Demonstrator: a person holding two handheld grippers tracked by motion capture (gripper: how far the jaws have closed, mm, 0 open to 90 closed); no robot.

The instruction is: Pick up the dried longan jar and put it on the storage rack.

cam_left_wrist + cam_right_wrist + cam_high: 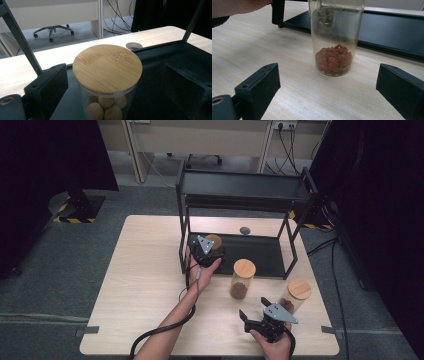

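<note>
A glass jar of cork-coloured balls [106,108] with a round bamboo lid [107,67] stands on the lower black tray [155,75] of a shelf rack. My left gripper [115,75] is open, one jaw on each side of this jar with a gap showing on both sides. From above, that gripper [212,250] sits at the tray's front left by the jar's lid [215,240]. A second lidded jar with red dried berries [243,279] stands on the table. My right gripper [253,307] is open and points at it; the berry jar [334,60] stands a little beyond its jaws.
A third bamboo-lidded jar [299,291] stands at the table's right, close to the right hand. The black rack's upper shelf [240,184] overhangs the tray. A round cable hole [245,230] lies behind the tray. The wooden table [145,285] has bare room on its left.
</note>
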